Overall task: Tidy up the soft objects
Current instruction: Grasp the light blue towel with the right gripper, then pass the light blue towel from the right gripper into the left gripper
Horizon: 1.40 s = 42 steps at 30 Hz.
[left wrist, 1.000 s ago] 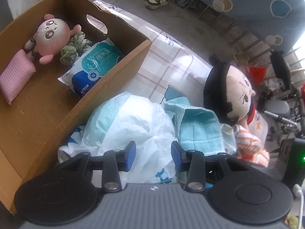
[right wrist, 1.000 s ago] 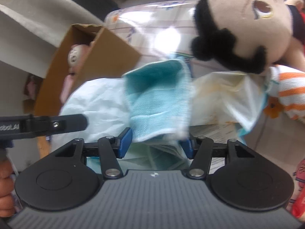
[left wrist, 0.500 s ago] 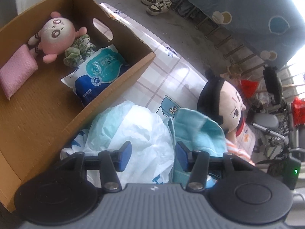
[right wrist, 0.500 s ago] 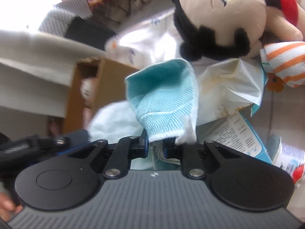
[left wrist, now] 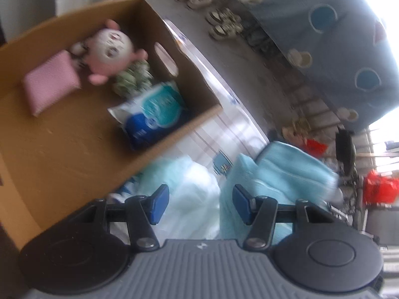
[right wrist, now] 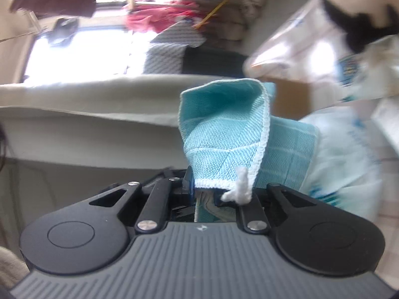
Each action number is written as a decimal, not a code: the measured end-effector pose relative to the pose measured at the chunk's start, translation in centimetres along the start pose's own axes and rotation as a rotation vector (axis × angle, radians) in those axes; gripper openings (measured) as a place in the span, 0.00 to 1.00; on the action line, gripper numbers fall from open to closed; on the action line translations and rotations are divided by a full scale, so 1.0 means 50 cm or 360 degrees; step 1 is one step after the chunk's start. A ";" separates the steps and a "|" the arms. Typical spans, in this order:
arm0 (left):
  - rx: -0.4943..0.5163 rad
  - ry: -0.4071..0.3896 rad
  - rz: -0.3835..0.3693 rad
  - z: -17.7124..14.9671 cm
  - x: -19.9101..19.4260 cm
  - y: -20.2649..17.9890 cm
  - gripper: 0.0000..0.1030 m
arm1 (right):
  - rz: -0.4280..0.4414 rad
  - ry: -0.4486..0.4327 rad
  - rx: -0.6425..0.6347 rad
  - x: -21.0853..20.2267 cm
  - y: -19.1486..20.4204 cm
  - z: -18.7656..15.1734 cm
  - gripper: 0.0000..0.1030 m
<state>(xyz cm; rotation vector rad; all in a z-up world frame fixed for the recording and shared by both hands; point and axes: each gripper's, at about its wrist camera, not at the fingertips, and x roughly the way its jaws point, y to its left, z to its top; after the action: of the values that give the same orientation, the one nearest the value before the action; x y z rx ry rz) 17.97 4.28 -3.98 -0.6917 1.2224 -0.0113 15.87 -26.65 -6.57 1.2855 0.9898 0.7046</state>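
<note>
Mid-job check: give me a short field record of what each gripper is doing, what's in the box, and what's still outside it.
right gripper: shut on the folded teal woven cloth
left gripper: jaws have just been opening, nothing between them
brown cardboard box: holds pink round-headed plush doll, pink ribbed pad, green scrunchie, blue-and-white tissue pack
outside box: crumpled pale plastic bag, black-haired plush doll

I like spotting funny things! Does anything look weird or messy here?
A little. The teal cloth dangles crumpled from the shut right gripper, with a white loop sticking out. In the cardboard box, the pink doll lies tipped over.
</note>
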 end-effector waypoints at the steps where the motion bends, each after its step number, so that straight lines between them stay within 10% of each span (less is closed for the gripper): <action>1: -0.0018 -0.0030 0.0009 0.005 -0.014 0.006 0.55 | 0.0053 0.0021 0.0001 0.007 0.019 -0.003 0.12; 7: -0.0073 -0.0160 0.0056 0.030 -0.065 0.041 0.61 | 0.0088 0.0140 -0.0058 0.013 0.068 -0.017 0.12; 15: -0.0067 0.0041 0.0036 -0.014 -0.001 0.067 0.67 | -0.0571 0.0399 -0.0391 0.045 -0.023 -0.047 0.12; 23: -0.0038 0.0152 -0.0051 -0.041 0.029 0.050 0.79 | -0.1071 0.0710 -0.1374 0.111 0.064 -0.122 0.12; 34: 0.0049 0.0055 -0.0096 -0.047 0.008 0.010 0.90 | -0.1265 0.1125 -0.2550 0.196 0.083 -0.273 0.14; 42: 0.0165 0.0073 0.0205 -0.055 0.057 0.030 0.90 | -0.1283 0.1111 -0.2717 0.187 0.092 -0.287 0.28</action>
<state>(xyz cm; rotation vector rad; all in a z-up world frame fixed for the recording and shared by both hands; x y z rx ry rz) 16.13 3.10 -7.59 -0.5243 1.2994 0.0160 7.52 -11.23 -3.85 -0.8629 0.8548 0.9407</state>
